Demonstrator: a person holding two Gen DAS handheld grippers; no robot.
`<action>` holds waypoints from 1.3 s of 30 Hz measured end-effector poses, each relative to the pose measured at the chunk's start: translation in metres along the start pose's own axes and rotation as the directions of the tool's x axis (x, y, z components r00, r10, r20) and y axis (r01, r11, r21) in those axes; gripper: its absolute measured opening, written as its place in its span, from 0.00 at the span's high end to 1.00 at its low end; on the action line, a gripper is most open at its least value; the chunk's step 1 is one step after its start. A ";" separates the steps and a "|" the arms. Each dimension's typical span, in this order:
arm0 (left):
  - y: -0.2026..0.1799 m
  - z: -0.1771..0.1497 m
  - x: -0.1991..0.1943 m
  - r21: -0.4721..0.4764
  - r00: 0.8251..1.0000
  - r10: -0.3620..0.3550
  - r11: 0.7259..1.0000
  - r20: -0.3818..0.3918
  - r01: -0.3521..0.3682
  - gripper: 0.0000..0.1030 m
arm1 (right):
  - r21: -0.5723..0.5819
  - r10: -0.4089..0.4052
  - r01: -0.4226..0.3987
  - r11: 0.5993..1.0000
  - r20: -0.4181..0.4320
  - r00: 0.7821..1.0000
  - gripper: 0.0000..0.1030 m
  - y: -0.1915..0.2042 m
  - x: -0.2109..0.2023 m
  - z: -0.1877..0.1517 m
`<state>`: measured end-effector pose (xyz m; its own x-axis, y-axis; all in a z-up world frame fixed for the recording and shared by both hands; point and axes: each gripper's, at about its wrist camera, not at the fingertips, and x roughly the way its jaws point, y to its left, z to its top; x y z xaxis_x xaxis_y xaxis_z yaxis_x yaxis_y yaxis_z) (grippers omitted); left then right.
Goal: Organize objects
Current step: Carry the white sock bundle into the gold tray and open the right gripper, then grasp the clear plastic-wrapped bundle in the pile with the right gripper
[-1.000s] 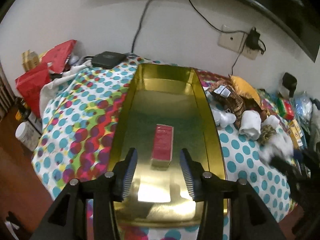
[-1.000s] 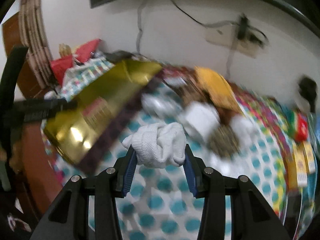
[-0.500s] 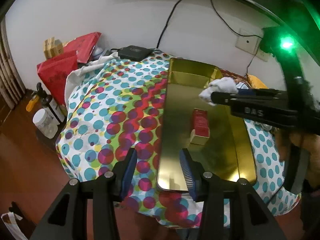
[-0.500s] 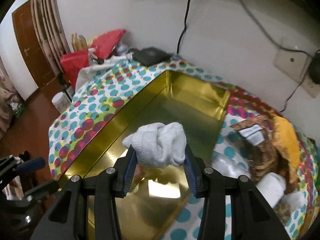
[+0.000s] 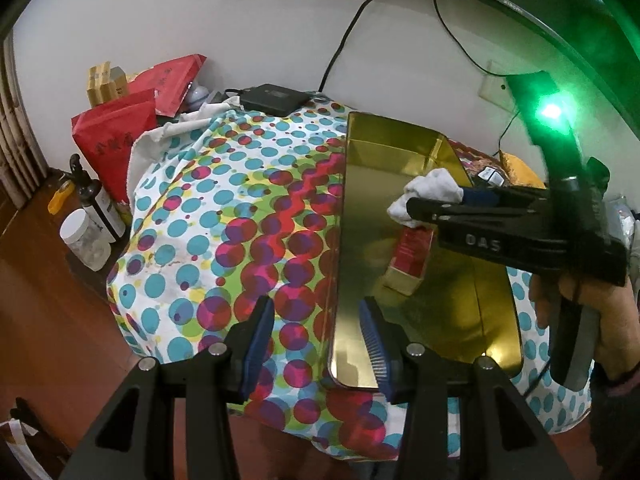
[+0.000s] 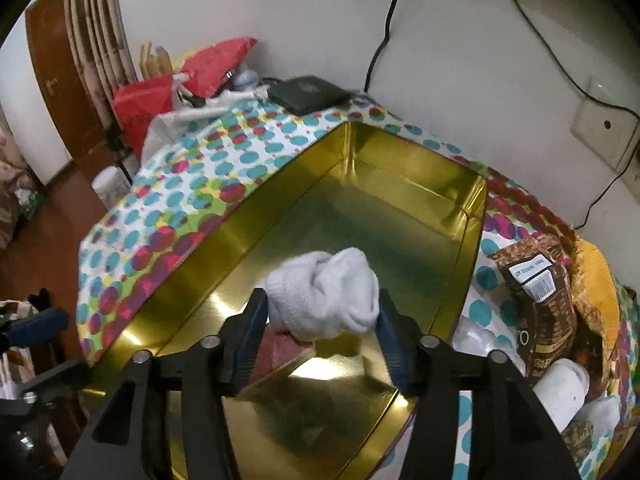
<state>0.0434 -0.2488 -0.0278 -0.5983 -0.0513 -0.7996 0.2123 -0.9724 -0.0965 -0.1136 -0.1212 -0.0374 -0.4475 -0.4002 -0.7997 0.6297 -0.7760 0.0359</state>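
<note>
A gold metal tray [image 5: 360, 216] [image 6: 400, 168] lies on the dotted tablecloth. A red box [image 5: 412, 254] lies in it, and shows partly under the sock in the right wrist view [image 6: 280, 346]. My right gripper [image 6: 322, 328] is shut on a balled white sock [image 6: 328, 292] and holds it above the tray's middle, over the red box; the sock also shows in the left wrist view [image 5: 428, 192]. My left gripper [image 5: 316, 340] is open and empty, near the tray's front left corner.
The dotted tablecloth [image 5: 224, 208] covers the table. A black box [image 5: 274, 98] and red bags [image 5: 120, 128] sit at the back left. Bottles [image 5: 96, 208] stand on the floor at left. Brown packets [image 6: 540, 300] and white rolls [image 6: 564, 388] lie right of the tray.
My right gripper carried the sock from the pile on the right to above the tray and lowered it over the red box. My left gripper drew back left from the tray.
</note>
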 end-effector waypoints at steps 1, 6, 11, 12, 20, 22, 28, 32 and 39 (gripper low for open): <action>-0.002 0.000 0.000 0.001 1.000 -0.001 1.000 -0.001 0.001 0.56 | 0.004 0.002 -0.002 1.000 0.012 1.000 0.43 -0.002 -0.005 -0.001; -0.017 0.001 -0.002 0.024 1.000 -0.009 1.000 0.011 0.009 0.56 | 0.048 0.015 -0.019 0.999 0.089 0.996 0.38 -0.018 -0.041 -0.011; -0.045 0.003 0.000 0.069 0.999 -0.052 0.996 0.003 0.052 0.56 | 0.117 -0.049 0.032 0.993 0.149 0.988 0.36 -0.057 -0.089 -0.052; -0.054 0.003 0.001 0.081 0.998 -0.061 0.995 0.001 0.061 0.56 | 0.127 -0.080 0.060 0.990 0.156 0.984 0.35 -0.067 -0.098 -0.063; -0.131 0.000 0.015 0.183 0.988 -0.147 0.971 -0.042 0.152 0.56 | 0.240 -0.265 0.239 0.941 0.080 0.961 0.34 -0.154 -0.129 -0.147; -0.148 -0.001 0.019 0.209 0.986 -0.160 0.964 -0.049 0.166 0.56 | 0.259 -0.283 0.262 0.930 0.043 0.958 0.34 -0.167 -0.124 -0.162; -0.193 0.001 0.034 0.255 0.980 -0.186 0.946 -0.074 0.199 0.56 | 0.281 -0.249 0.230 0.932 0.036 0.968 0.34 -0.183 -0.106 -0.184; -0.208 0.004 0.044 0.265 0.983 -0.167 0.947 -0.075 0.181 0.56 | 0.285 -0.187 0.161 0.945 0.068 0.980 0.37 -0.189 -0.093 -0.185; -0.218 0.014 0.064 0.224 0.987 -0.147 0.962 -0.071 0.159 0.56 | 0.154 -0.169 0.158 0.975 0.060 0.984 0.68 -0.168 -0.082 -0.179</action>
<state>-0.0515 -0.0436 -0.0494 -0.5668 0.1083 -0.8167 -0.0639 -0.9941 -0.0874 -0.0694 0.1293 -0.0853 -0.5843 -0.2920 -0.7572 0.4456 -0.8952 0.0013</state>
